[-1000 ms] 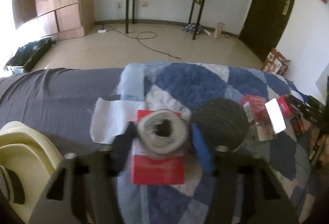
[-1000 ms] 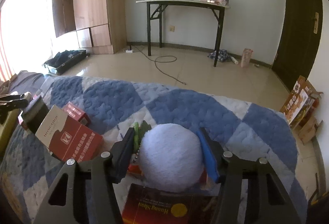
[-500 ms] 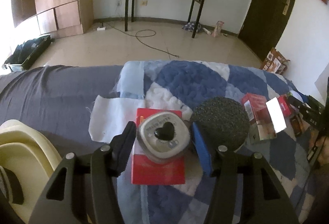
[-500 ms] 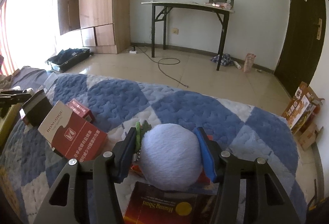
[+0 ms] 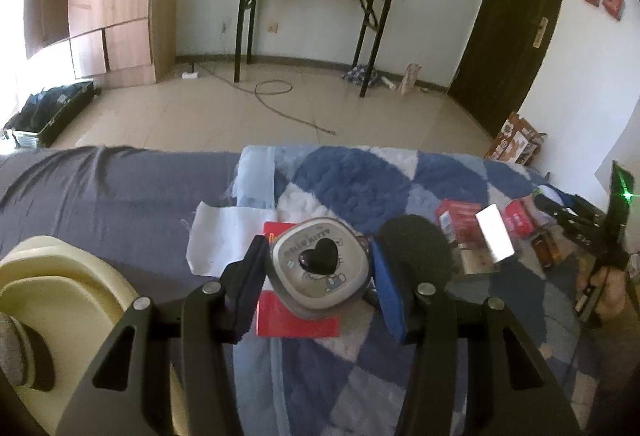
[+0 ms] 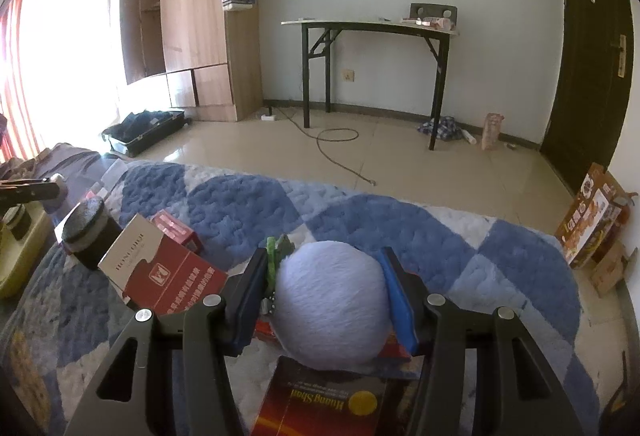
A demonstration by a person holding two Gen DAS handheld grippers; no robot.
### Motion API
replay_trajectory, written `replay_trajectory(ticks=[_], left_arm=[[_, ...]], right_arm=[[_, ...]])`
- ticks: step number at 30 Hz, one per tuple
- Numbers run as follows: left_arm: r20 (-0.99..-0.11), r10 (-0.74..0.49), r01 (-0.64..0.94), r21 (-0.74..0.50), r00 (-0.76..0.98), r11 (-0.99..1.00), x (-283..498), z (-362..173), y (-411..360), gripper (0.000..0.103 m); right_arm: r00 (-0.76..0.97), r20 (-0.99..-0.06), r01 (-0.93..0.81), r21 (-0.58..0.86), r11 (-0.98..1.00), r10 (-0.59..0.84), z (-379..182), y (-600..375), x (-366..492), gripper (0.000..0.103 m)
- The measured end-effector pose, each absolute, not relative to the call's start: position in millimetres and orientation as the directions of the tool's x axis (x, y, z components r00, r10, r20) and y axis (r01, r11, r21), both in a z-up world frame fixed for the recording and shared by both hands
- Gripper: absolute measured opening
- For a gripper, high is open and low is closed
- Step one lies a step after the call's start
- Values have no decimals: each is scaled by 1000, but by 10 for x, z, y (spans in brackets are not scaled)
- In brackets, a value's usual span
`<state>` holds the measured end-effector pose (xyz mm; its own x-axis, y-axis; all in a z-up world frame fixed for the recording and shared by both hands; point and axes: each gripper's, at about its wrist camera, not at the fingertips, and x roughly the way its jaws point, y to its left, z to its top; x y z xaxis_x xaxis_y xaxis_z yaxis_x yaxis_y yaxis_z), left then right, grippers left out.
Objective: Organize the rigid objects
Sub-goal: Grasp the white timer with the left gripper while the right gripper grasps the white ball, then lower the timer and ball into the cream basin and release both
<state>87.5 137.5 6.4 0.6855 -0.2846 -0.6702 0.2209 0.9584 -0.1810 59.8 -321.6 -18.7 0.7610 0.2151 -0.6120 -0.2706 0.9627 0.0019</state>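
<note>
My left gripper [image 5: 318,278] is shut on a grey rounded-square Hello Kitty case [image 5: 319,272] with a black heart, held just above a flat red box [image 5: 296,320] on the quilt. A black round sponge-topped jar [image 5: 416,250] stands right of it. My right gripper [image 6: 326,296] is shut on a pale blue fluffy ball [image 6: 332,302], above a dark red Huang Shan box [image 6: 324,402]. A red and white carton [image 6: 160,272] lies left of it.
A cream plastic tub [image 5: 60,312] holding a grey-black item is at the left. White cloth [image 5: 228,232] lies under the red box. Small red boxes [image 5: 460,222] lie right. The bed's far edge drops to a tiled floor. A snack box [image 6: 592,215] stands at the right.
The left gripper has lifted and tilted back with the case, which turned from blurred to show its heart face. The right gripper has risen slightly with the fluffy ball.
</note>
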Motion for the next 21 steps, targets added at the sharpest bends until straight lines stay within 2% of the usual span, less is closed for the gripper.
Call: replay_trajectory(ticks=[8, 21], left_arm=[[-614, -297, 224, -195, 731, 955, 576, 251, 1573, 53], [-585, -303, 204, -231, 752, 951, 459, 321, 1685, 53]], right_arm=[[775, -585, -289, 8, 957, 239, -85, -3187, 511, 54], [787, -571, -289, -8, 957, 233, -55, -3133, 509, 54]])
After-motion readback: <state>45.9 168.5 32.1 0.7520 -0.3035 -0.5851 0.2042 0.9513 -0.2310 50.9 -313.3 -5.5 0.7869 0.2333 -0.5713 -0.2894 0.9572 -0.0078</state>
